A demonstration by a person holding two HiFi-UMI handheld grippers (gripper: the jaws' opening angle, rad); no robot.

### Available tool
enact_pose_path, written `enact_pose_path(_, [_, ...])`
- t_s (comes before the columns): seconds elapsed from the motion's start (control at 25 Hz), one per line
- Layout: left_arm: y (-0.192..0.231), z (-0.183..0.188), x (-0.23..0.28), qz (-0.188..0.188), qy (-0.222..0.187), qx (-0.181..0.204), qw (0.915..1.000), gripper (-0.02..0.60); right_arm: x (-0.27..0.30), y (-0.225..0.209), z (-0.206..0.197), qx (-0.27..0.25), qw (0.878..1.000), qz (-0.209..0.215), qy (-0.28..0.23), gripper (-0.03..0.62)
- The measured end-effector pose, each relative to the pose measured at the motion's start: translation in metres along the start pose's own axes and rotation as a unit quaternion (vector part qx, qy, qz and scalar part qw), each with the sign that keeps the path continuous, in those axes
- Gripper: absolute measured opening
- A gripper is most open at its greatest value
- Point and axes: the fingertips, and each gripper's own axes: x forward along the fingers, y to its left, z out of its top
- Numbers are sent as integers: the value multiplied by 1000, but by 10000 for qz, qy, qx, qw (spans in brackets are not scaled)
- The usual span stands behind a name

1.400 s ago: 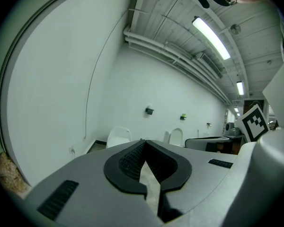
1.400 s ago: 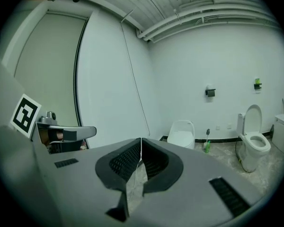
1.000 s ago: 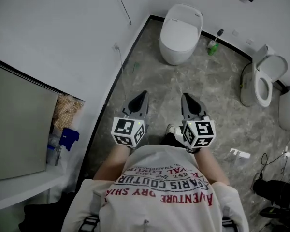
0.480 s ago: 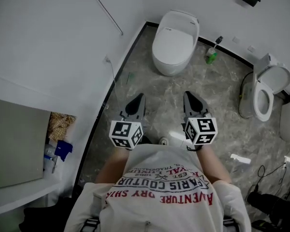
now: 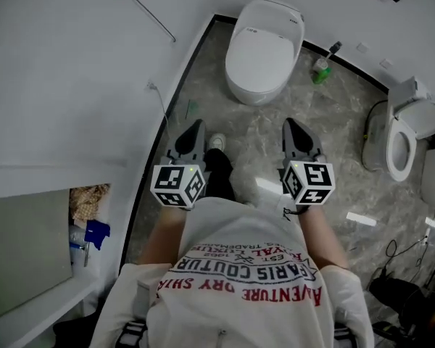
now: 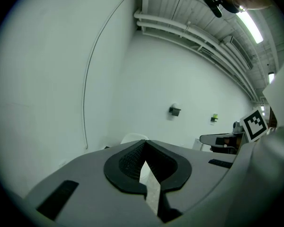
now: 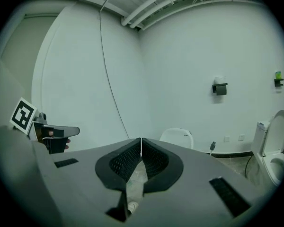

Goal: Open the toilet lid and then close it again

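Altogether 2 toilets show: closed toilet [image 5: 264, 49], open toilet [image 5: 413, 114].

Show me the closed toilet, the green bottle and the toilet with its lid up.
closed toilet [image 5: 263, 46]: head view, lid top.
green bottle [image 5: 320, 71]: head view, body.
toilet with its lid up [image 5: 425, 117]: head view, raised lid.

Glossy white against veined grey stone.
The toilet [image 5: 264, 46] has a smooth, shiny white shell, ceramic or plastic by its look. The floor [image 5: 333, 122] is grey marbled stone with a faint sheen, and the wall [image 5: 72, 71] is plain matt white. The left gripper [image 5: 195, 126] and right gripper [image 5: 291, 124] are matt grey plastic with black ribbed pads [image 6: 128, 160]. The shirt [image 5: 239, 303] is soft printed cloth.
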Motion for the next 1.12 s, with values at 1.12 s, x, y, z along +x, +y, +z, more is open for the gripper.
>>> enact_pose_path(1.12, [170, -9, 378, -1713, 1627, 107, 9716, 8, 362, -82, -9, 584, 9875, -1009, 1063, 15])
